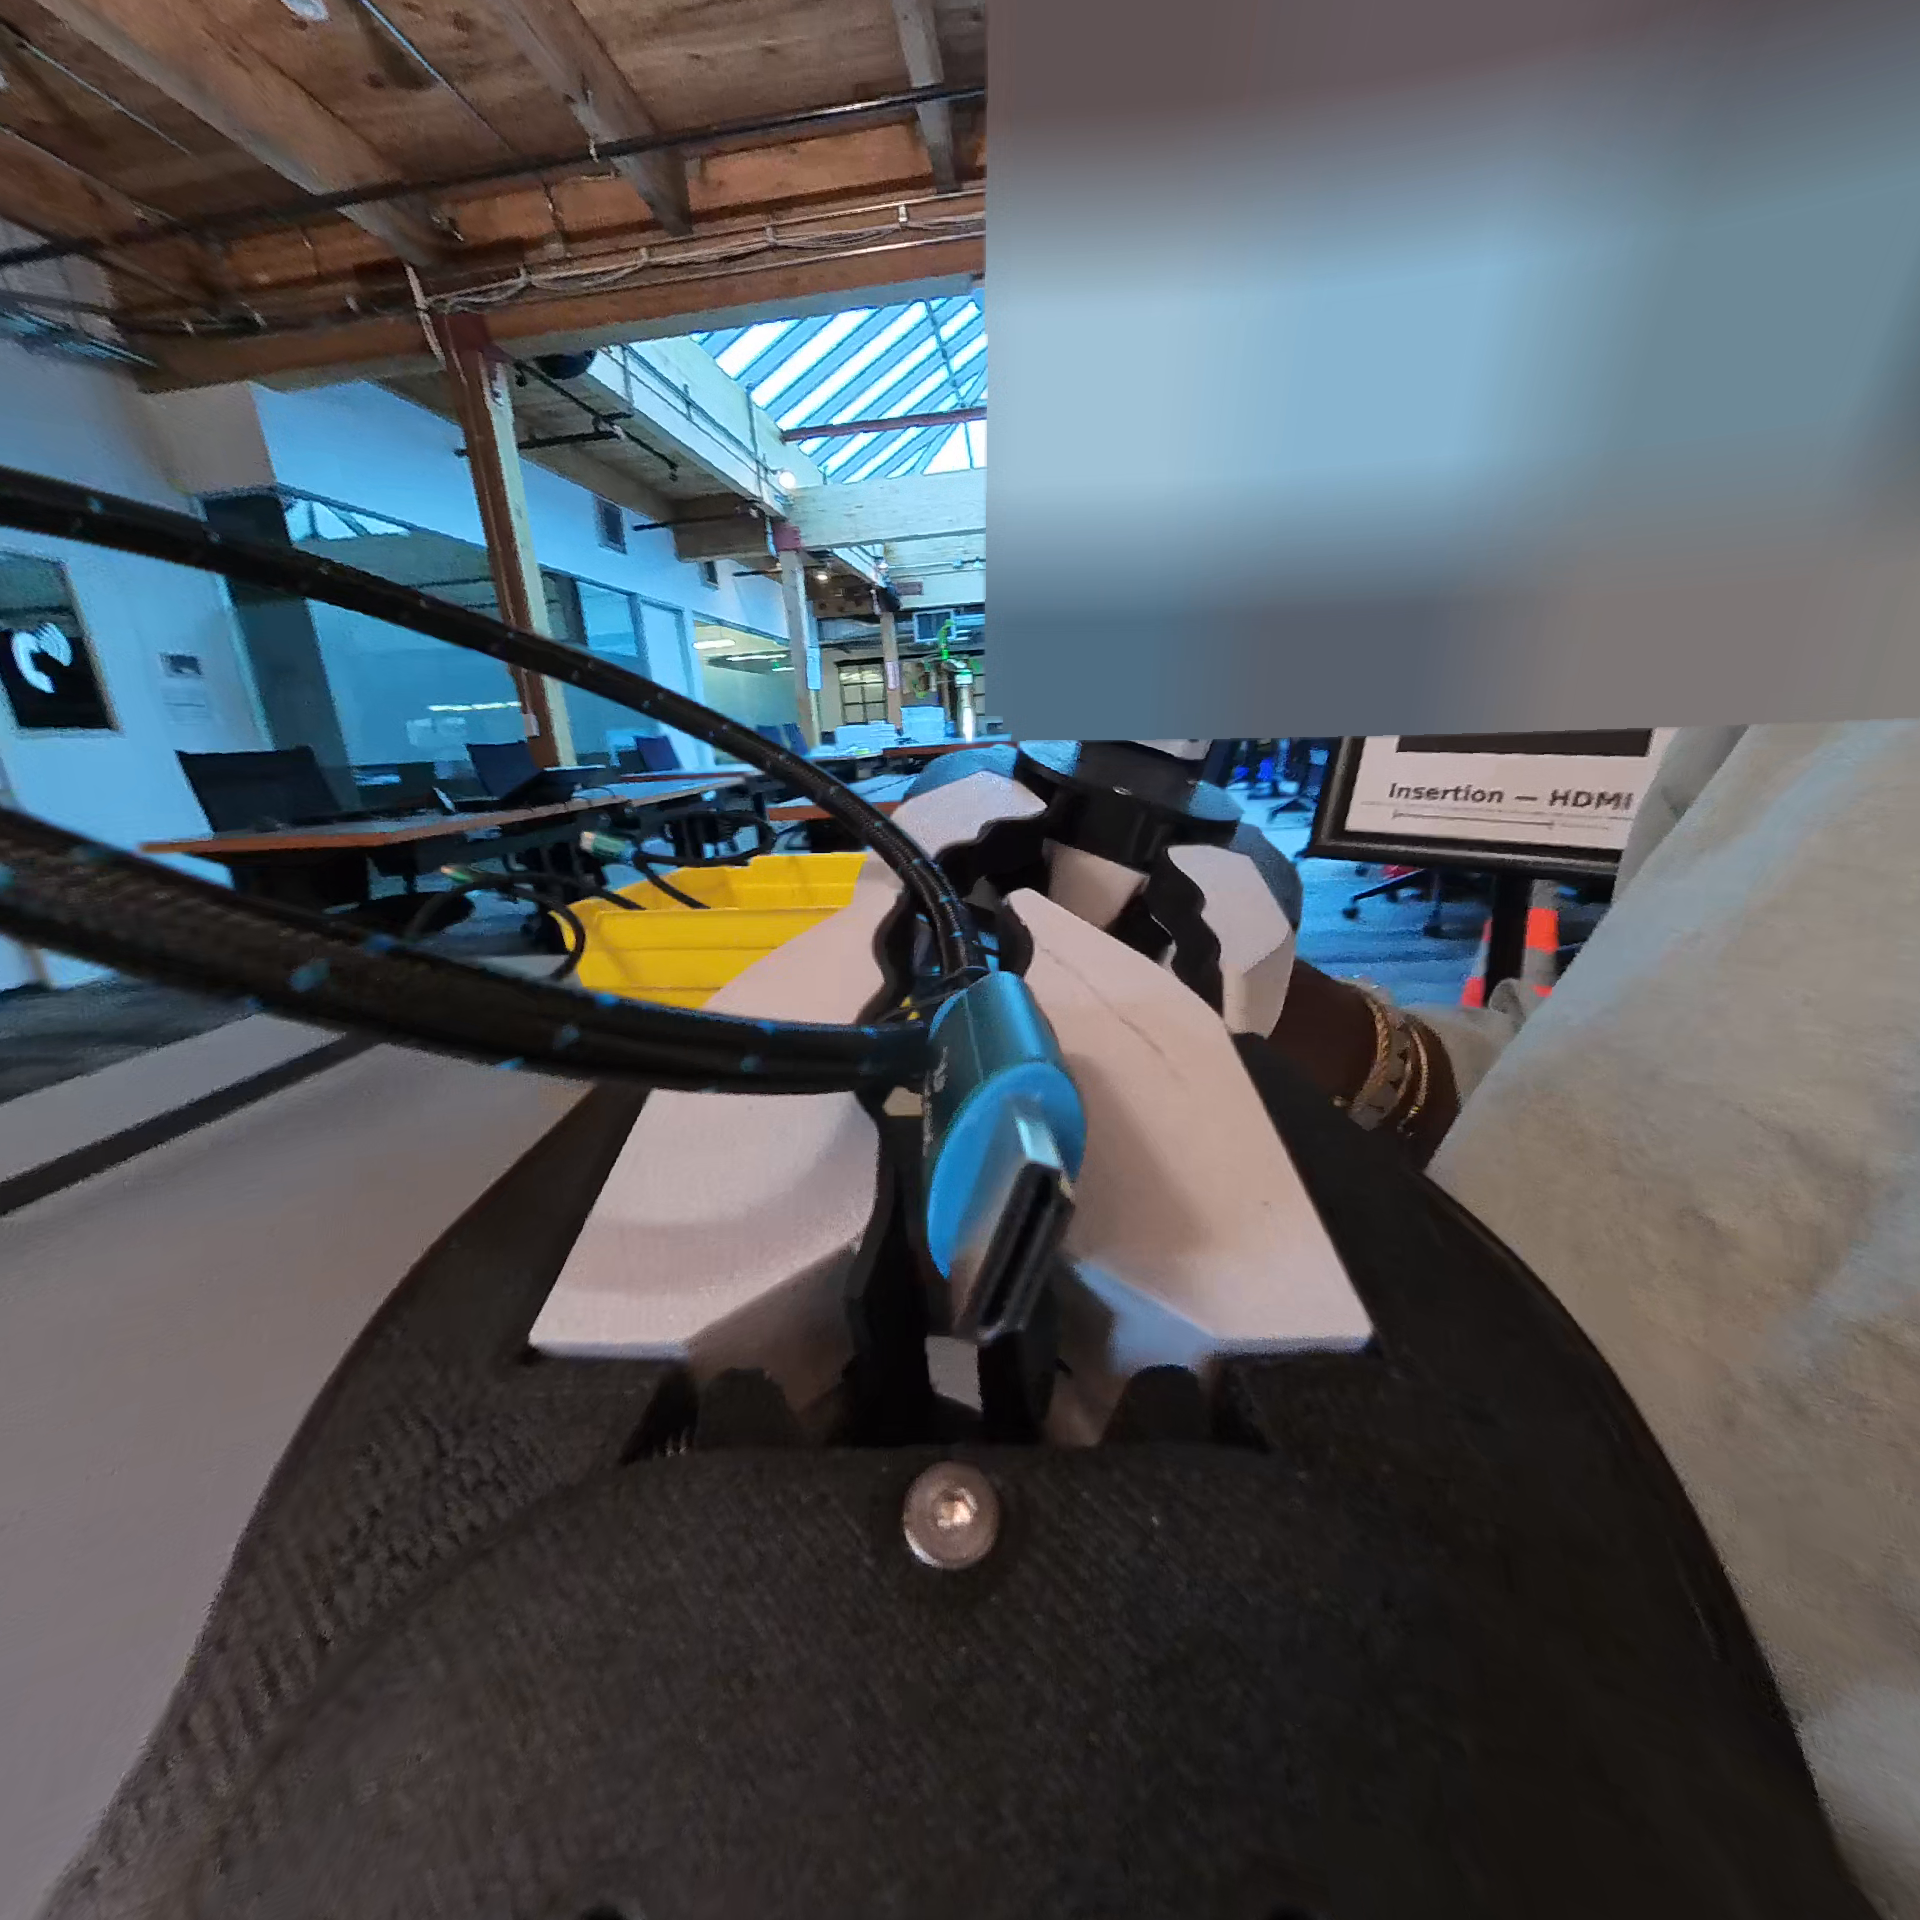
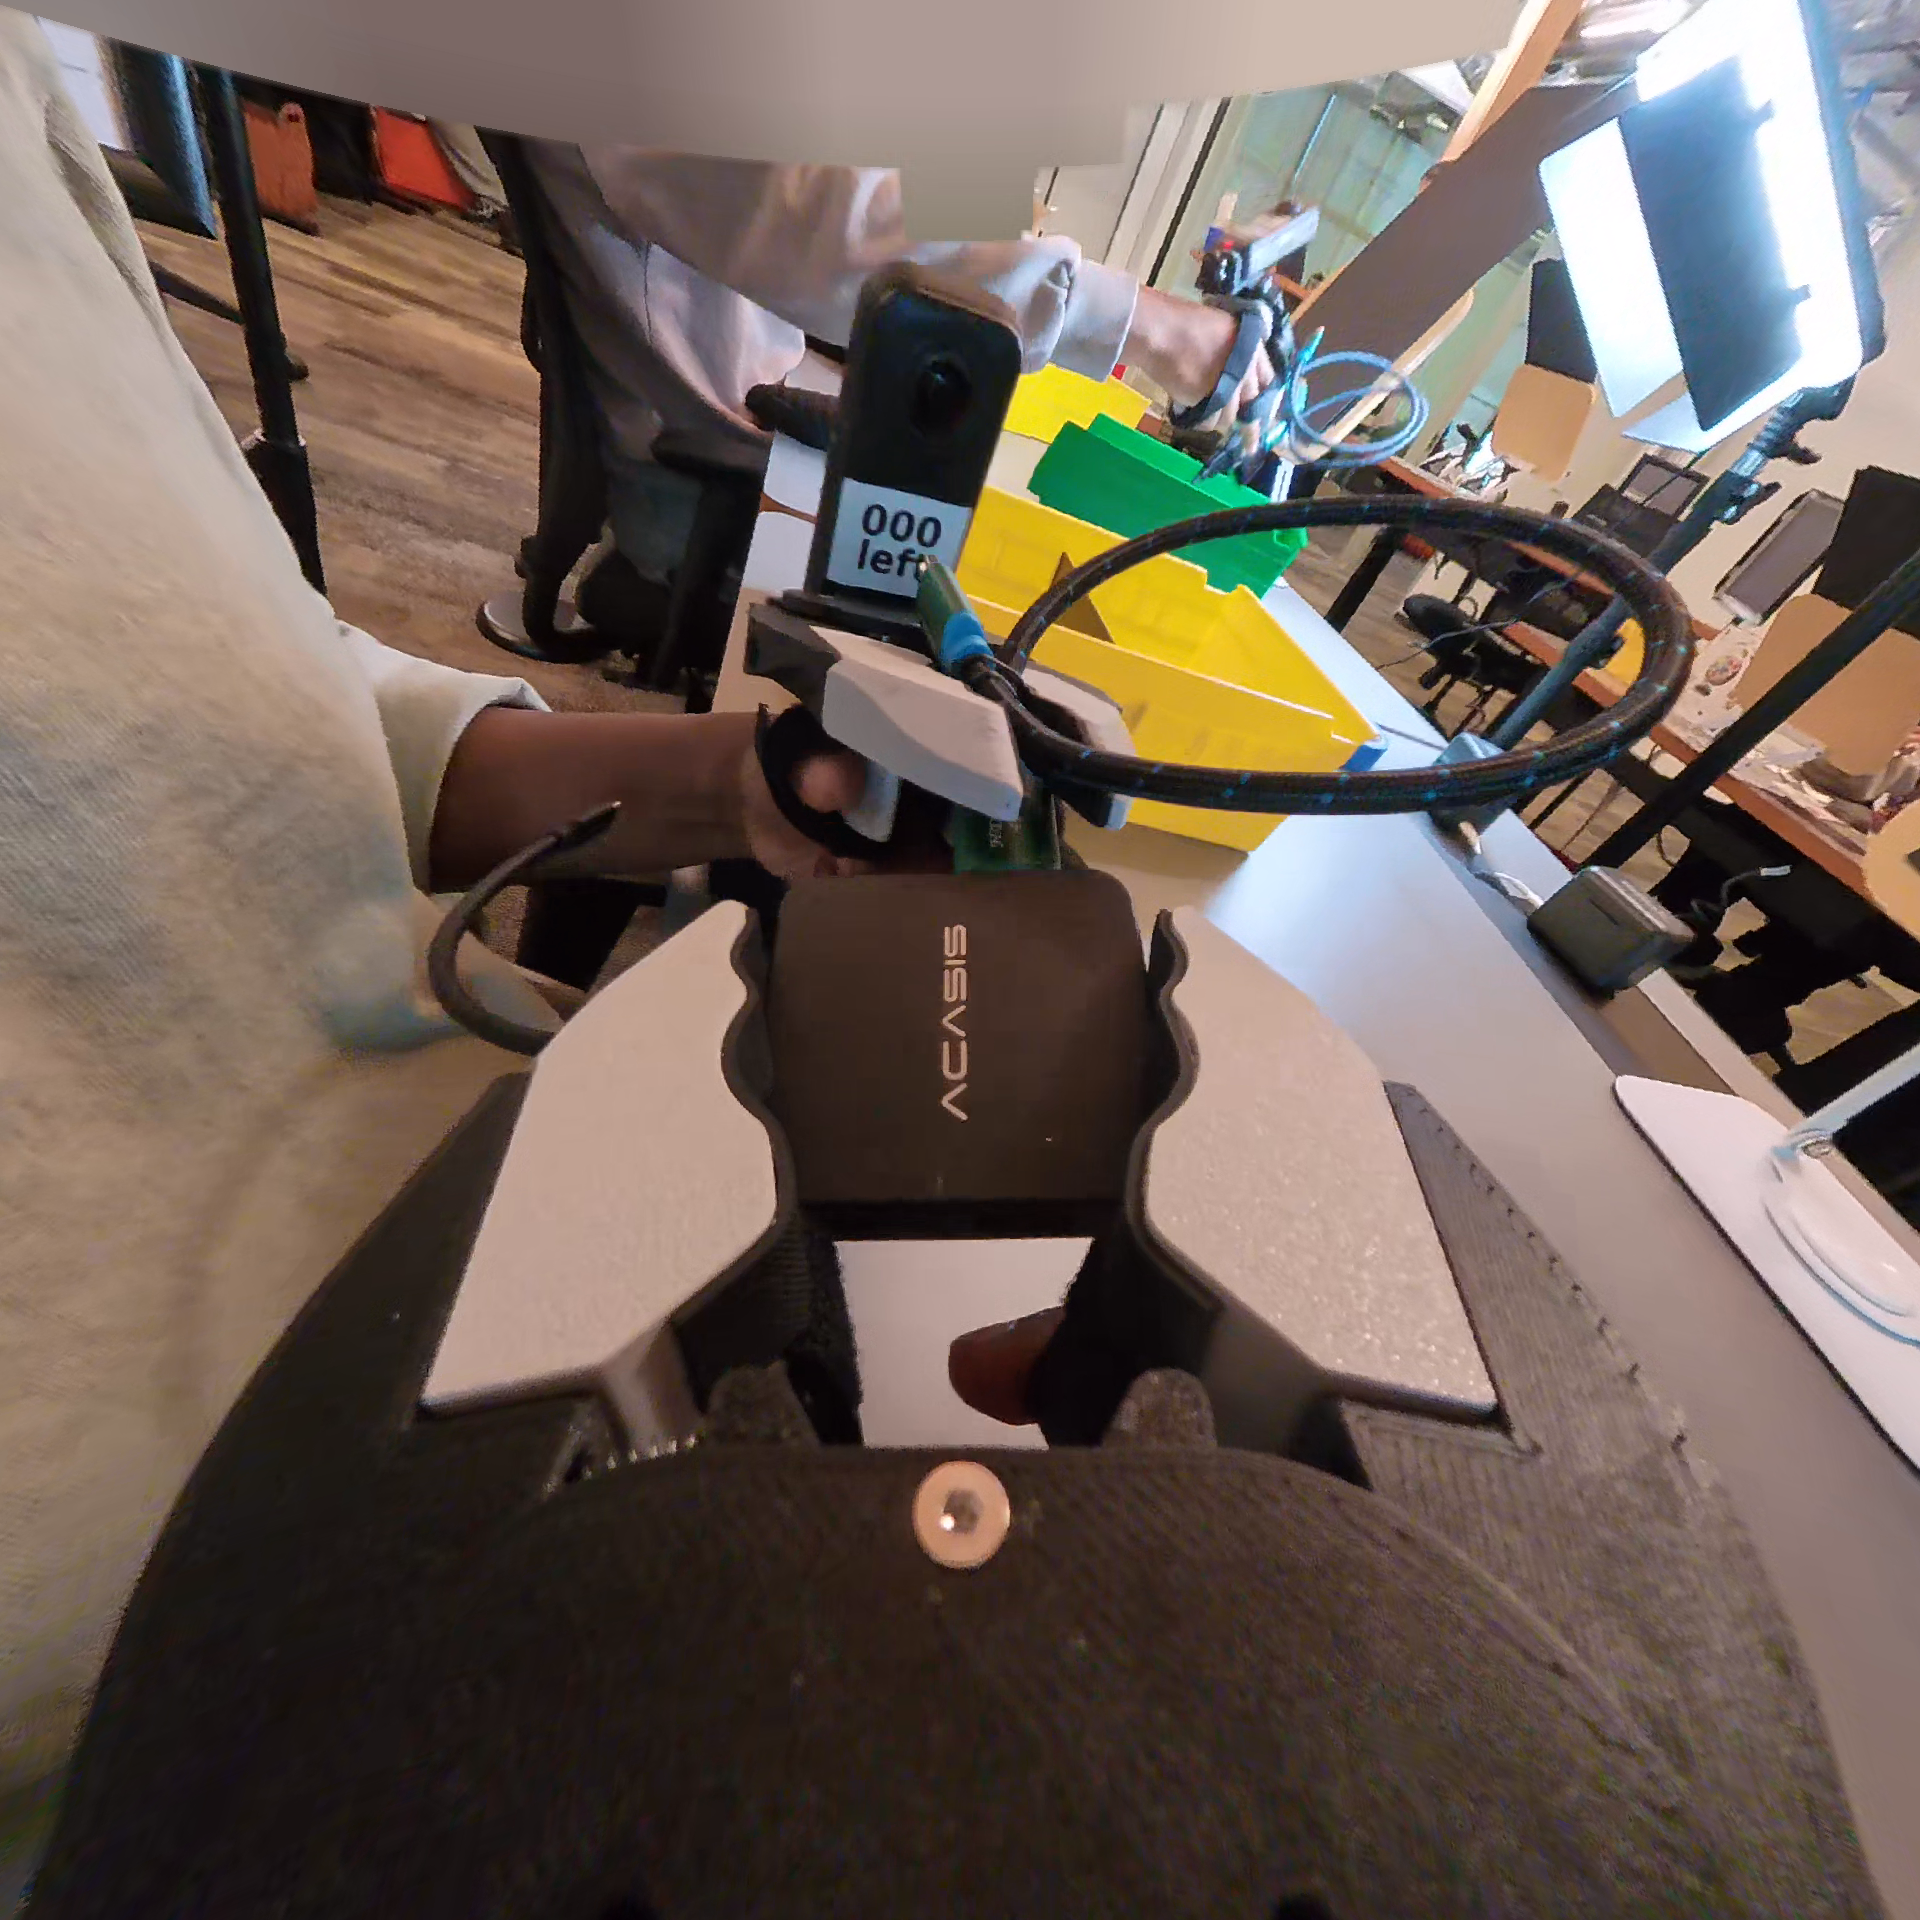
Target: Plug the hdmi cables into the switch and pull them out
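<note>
My right gripper [image 2: 951,930] is shut on the black HDMI switch [image 2: 956,1049], a flat box held by its sides above the grey table [image 2: 1351,987]. My left gripper [image 1: 951,920] is shut on a black braided HDMI cable [image 1: 416,997] just behind its blue plug [image 1: 997,1143]. The plug's metal end points back toward the camera. In the right wrist view the left gripper [image 2: 987,748] sits just beyond the switch's far edge, the plug [image 2: 945,613] sticks up and is not in the switch, and the cable [image 2: 1558,769] loops to the right.
A yellow bin [image 2: 1174,644] and a green bin [image 2: 1153,478] stand on the table behind the left gripper. A small dark box [image 2: 1600,925] and a white pad [image 2: 1704,1174] lie at the right. Another person [image 2: 727,270] works at the back. A framed sign [image 1: 1496,800] stands at the right.
</note>
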